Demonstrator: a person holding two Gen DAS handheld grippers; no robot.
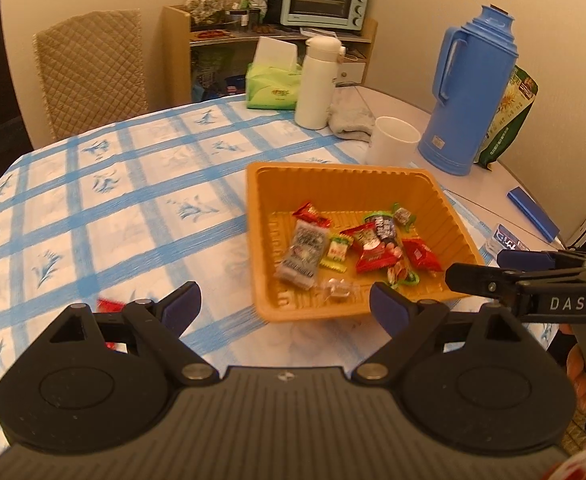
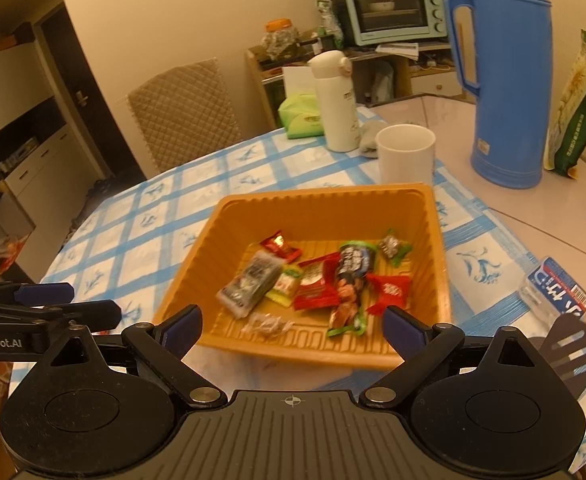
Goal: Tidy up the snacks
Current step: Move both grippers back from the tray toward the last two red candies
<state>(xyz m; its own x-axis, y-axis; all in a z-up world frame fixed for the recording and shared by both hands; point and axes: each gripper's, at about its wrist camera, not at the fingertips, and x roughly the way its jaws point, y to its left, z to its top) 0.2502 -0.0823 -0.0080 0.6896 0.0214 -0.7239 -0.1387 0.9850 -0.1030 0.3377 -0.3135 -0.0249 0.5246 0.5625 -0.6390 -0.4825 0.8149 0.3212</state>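
- Both tongs, left gripper (image 1: 281, 308) and right gripper (image 2: 291, 328), hang wide open, holding nothing.
- Most snacks (image 2: 313, 284) already lie in my orange tray (image 2: 321, 208).
- One red wrapper (image 1: 107, 306) remains on the tablecloth (image 1: 113, 208), I judge.

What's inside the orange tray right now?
The orange tray holds wrapped snacks: a grey packet, red packets, a small yellow-green candy and a clear-wrapped candy. Anything beneath them is hidden.

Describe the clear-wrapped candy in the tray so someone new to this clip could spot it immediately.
Find the orange plastic tray on the blue-checked tablecloth. Among the snacks inside, look nearest the tray's front wall: the clear-wrapped candy lies there alone. Its see-through, colourless wrapper sets it apart from the red, green and grey packets behind it.
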